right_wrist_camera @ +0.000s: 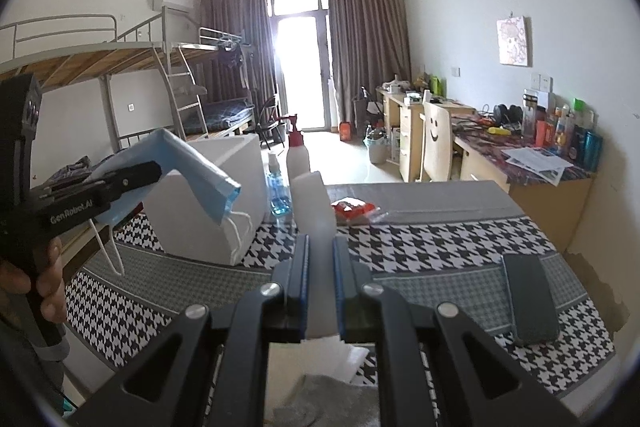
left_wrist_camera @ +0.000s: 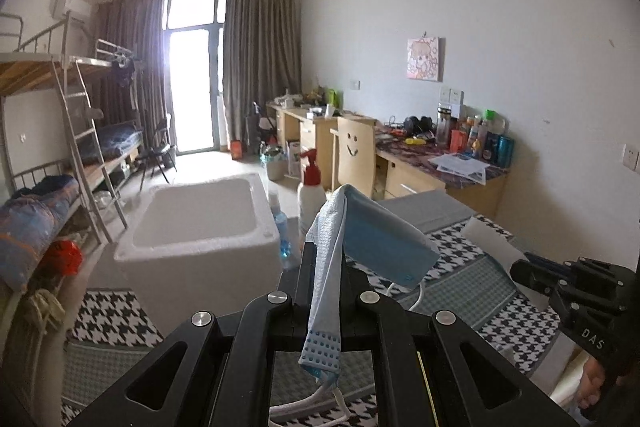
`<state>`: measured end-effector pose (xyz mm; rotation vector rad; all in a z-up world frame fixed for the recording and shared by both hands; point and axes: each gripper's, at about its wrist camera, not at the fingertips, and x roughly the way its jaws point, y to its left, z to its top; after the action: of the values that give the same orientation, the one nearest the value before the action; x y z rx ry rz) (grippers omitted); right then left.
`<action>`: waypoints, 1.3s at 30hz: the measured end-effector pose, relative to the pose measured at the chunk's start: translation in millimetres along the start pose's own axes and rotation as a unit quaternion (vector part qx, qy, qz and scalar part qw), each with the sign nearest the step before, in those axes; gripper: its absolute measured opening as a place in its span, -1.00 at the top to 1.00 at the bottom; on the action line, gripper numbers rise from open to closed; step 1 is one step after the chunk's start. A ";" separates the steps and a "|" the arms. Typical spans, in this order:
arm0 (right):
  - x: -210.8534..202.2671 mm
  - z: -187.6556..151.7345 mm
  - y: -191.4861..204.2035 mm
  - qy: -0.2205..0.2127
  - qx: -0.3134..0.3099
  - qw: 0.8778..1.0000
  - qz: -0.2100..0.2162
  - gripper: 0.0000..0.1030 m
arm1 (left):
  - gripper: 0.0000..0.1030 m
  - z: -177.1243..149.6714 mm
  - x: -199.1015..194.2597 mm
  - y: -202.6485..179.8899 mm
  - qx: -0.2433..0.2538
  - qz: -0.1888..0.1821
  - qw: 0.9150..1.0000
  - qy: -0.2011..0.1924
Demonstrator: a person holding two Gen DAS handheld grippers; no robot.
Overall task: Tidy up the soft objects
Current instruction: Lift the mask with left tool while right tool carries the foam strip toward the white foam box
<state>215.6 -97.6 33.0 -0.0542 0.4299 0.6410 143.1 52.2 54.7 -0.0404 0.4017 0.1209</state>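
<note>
Left gripper (left_wrist_camera: 324,259) is clamped on a blue face mask (left_wrist_camera: 384,243), which flops over to 3 o'clock w/ ear loops dangling. Right gripper (right_wrist_camera: 321,247) pinches a white foam block (right_wrist_camera: 312,203). White foam box (left_wrist_camera: 200,219) sits at 10 o'clock of the mask, on the houndstooth cloth (right_wrist_camera: 420,247).

Both hand-held grippers (left_wrist_camera: 322,259) (right_wrist_camera: 320,247) clamped shut

A: What colour is the mask (left_wrist_camera: 384,239)?
B: Light blue, with white ear loops (right_wrist_camera: 240,227).
A: And the cloth (right_wrist_camera: 420,247) on the surface?
B: Black-and-white houndstooth with grey bands.
A: The box (left_wrist_camera: 200,227)?
B: Plain white; a packet (right_wrist_camera: 354,209) is red.
</note>
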 end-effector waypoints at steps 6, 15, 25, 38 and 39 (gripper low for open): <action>5.5 11.6 6.5 -0.006 -0.007 1.000 0.005 0.74 | 0.87 8.5 2.5 3.1 0.006 0.008 1.000 -0.014; 16.6 25.9 16.8 -0.005 -0.012 1.000 0.015 0.74 | 0.87 18.4 8.9 13.2 0.004 0.021 1.000 -0.014; 26.9 46.6 29.0 -0.011 -0.013 0.999 0.032 0.74 | 0.87 36.0 12.4 24.2 0.008 0.039 0.999 -0.028; 42.3 66.6 43.9 -0.010 -0.027 0.998 0.056 0.74 | 0.87 54.5 25.5 49.5 -0.010 0.089 0.995 -0.040; 44.0 69.0 44.8 -0.009 -0.027 0.998 0.058 0.74 | 0.87 55.6 26.7 50.5 -0.011 0.091 0.995 -0.039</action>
<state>246.4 -24.2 81.7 -0.0747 0.4010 0.7660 182.8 108.7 94.5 -0.0199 0.3252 0.3062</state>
